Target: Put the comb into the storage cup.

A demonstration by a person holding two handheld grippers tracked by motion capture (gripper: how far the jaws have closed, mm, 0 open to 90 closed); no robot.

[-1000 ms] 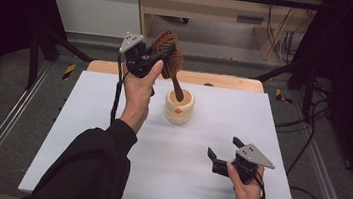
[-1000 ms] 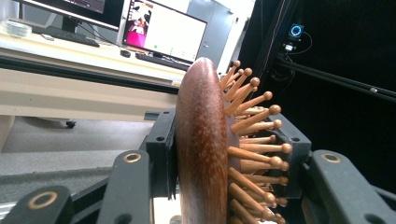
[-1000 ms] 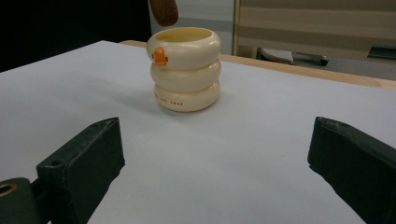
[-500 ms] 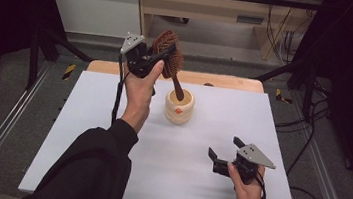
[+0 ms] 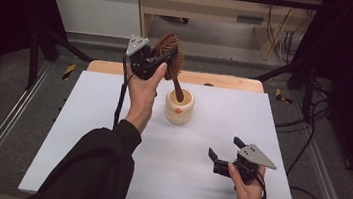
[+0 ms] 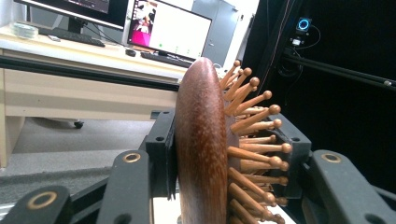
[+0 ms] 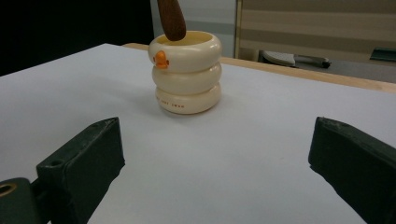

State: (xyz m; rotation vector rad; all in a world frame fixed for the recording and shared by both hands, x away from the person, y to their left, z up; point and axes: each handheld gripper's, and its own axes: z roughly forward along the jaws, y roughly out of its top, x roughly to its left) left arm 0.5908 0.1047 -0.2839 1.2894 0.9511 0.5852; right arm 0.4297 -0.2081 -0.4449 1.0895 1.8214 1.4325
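The left gripper (image 5: 161,60) was clamped on the head of a wooden brush (image 6: 205,154), 1 jaw flat on the smooth back and the other pressed among the pegs. The brush hung above the cup (image 5: 179,107), tilted, with its handle end at the cup's mouth; whether the tip was already below the rim or just over it was hard to tell from the high view, though the right gripper view suggested it sat at about rim level. The cup stood upright on the table (image 5: 85,134), toward the far side of the board. The right gripper (image 5: 226,153) rested on the table nearer the person and to the right of the cup, its 2 jaws spread wide with nothing between them. To seat the brush well, the handle probably had to be lowered slowly along its own slant so the tip slid down the inner wall of the cup without nudging it. The grip should loosen only once the handle bore on the cup's bottom. The light cup could tip, so the idle gripper might steady it.
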